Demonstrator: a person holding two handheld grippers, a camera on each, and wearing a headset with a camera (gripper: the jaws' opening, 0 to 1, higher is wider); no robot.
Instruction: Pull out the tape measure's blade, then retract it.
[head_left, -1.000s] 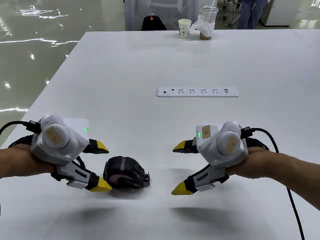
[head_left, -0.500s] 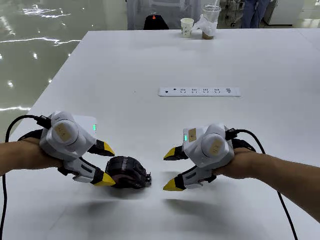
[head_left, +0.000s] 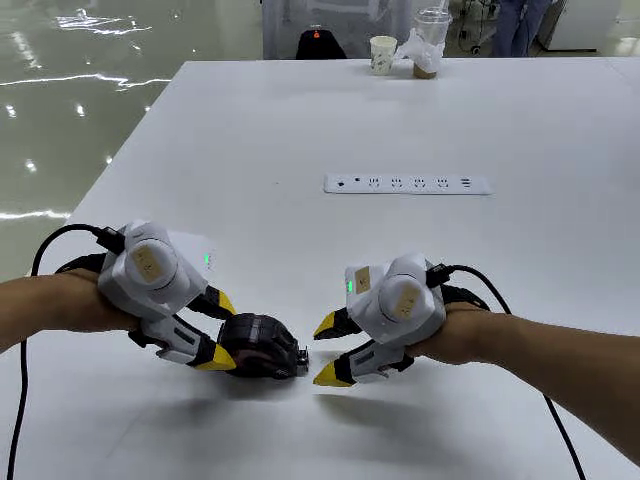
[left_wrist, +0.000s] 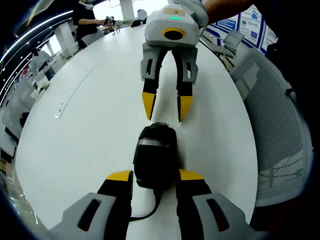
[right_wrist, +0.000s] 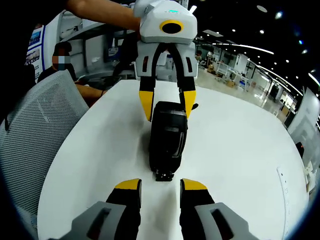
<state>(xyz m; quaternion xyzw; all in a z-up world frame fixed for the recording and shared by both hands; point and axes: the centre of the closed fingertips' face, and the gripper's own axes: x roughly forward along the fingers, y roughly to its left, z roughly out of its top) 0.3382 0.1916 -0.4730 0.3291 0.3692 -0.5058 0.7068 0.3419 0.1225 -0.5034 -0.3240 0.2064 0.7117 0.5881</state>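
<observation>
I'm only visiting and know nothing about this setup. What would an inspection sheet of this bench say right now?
Surface: white table, flat and clean-looking.
Job's things: black tape measure lying on the table, blade not yet drawn out.
Clutter: power strip mid-table; paper cup and plastic cup at the far edge.
Grippers: left gripper shut on the tape measure's sides; right gripper open, its fingers just short of the hook end.
Cables: a black cable trails from each gripper.
Surroundings: glossy floor; mesh chair beside the table.
</observation>
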